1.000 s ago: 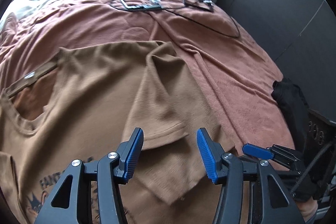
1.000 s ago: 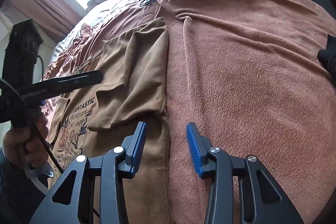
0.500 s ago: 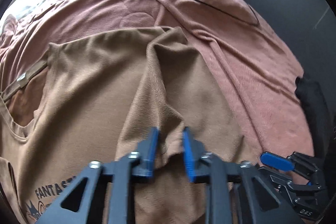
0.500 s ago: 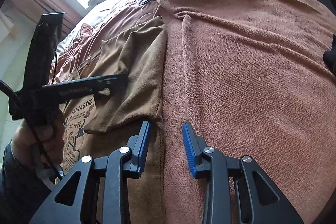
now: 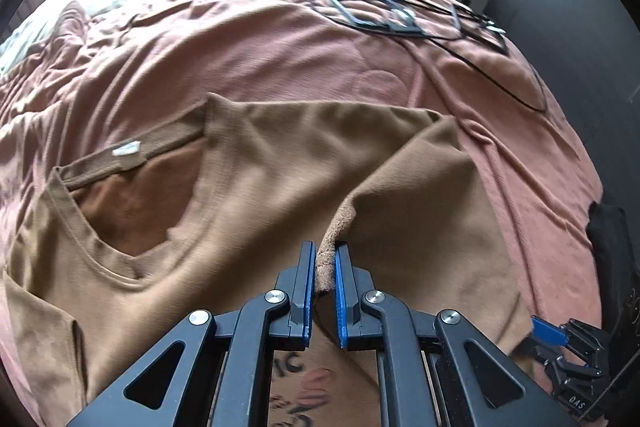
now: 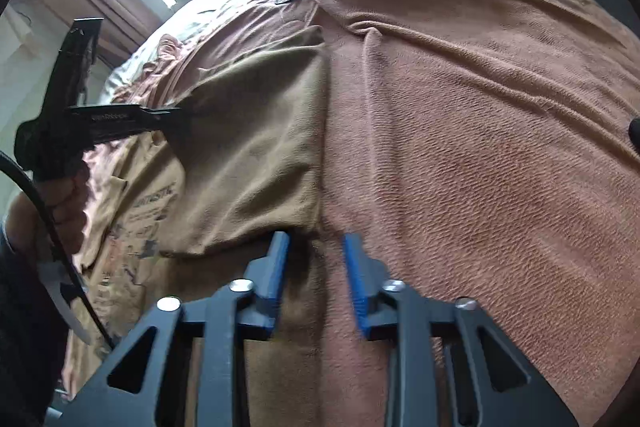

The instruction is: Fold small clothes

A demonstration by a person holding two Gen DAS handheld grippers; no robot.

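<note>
Print on the brown T-shirt [image 5: 280,163] chest reads "FANTASTIC" in the right wrist view, partly blurred; smaller lines under it unreadable. White neck tag [image 5: 127,148] on the collar band, text too small to read. Lettering on the side of my left gripper's finger, seen from the right wrist, too blurred to read.

My left gripper [image 5: 325,283]: jaws together, clamped on a bunched ridge of the shirt's sleeve edge, fabric standing up between the blue pads. My right gripper [image 6: 316,267]: jaws have just been closing, now a narrow gap apart over the shirt's side edge where it meets the blanket; I cannot tell whether the pads press on cloth.

Shirt lies front up on the salmon-pink blanket [image 5: 280,39] of the bed, neckline open, one sleeve folded in over the body, fabric creased. Black cables [image 5: 400,19] lie farther up the blanket, well apart from the shirt.
</note>
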